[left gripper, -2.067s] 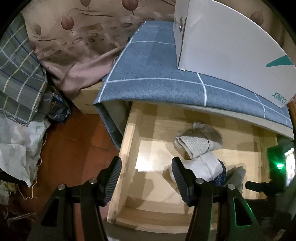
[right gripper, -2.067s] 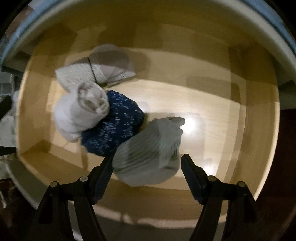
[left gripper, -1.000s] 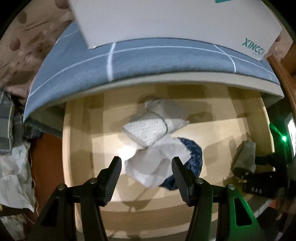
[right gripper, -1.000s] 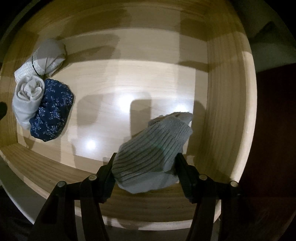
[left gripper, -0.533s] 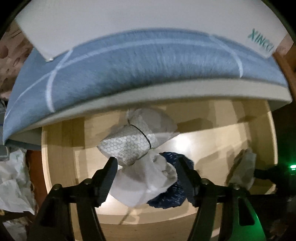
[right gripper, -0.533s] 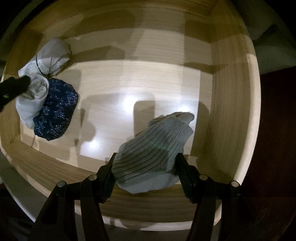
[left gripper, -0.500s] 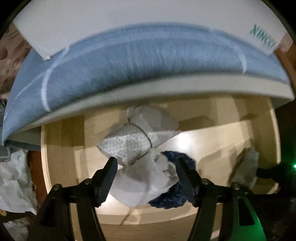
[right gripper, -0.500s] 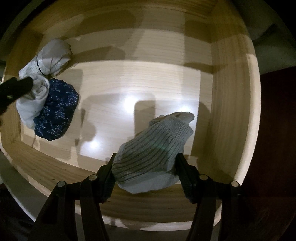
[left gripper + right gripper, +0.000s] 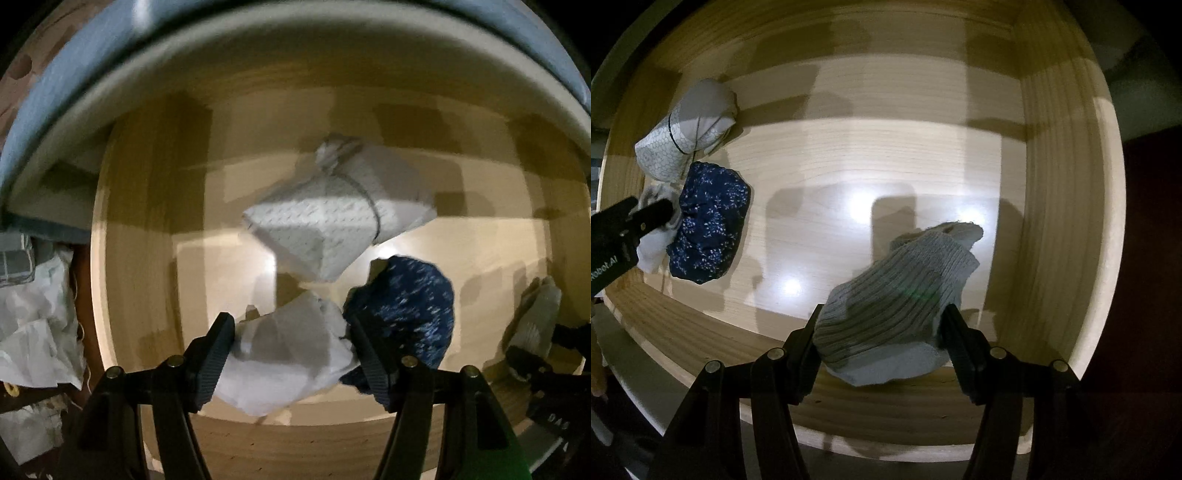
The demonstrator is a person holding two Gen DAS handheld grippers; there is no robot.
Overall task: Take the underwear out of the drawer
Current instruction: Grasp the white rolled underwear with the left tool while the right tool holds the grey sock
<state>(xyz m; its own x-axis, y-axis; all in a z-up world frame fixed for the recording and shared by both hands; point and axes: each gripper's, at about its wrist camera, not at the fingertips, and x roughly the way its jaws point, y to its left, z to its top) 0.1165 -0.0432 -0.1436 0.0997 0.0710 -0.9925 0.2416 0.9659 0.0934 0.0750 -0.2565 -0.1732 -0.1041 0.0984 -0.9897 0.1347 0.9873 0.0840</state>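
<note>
The open wooden drawer (image 9: pixel 147 240) (image 9: pixel 1063 184) holds rolled underwear. My left gripper (image 9: pixel 290 343) is around a white roll (image 9: pixel 288 362) near the drawer's front left; its fingers touch both sides. A dark blue speckled roll (image 9: pixel 406 306) (image 9: pixel 709 225) lies just right of it, and a white honeycomb-print bundle (image 9: pixel 332 225) (image 9: pixel 687 136) behind. My right gripper (image 9: pixel 881 332) is shut on a grey ribbed roll (image 9: pixel 897 306) at the drawer's front right, also in the left wrist view (image 9: pixel 535 317).
A blue cloth (image 9: pixel 74 66) covers the top above the drawer. Crumpled white fabric (image 9: pixel 33 325) lies on the floor to the left. The drawer's middle floor (image 9: pixel 868 166) is bare wood. The left gripper shows at the left edge of the right wrist view (image 9: pixel 631 221).
My left gripper has moved down into the drawer and closed in around the white roll. My right gripper has held still, shut on the grey ribbed roll.
</note>
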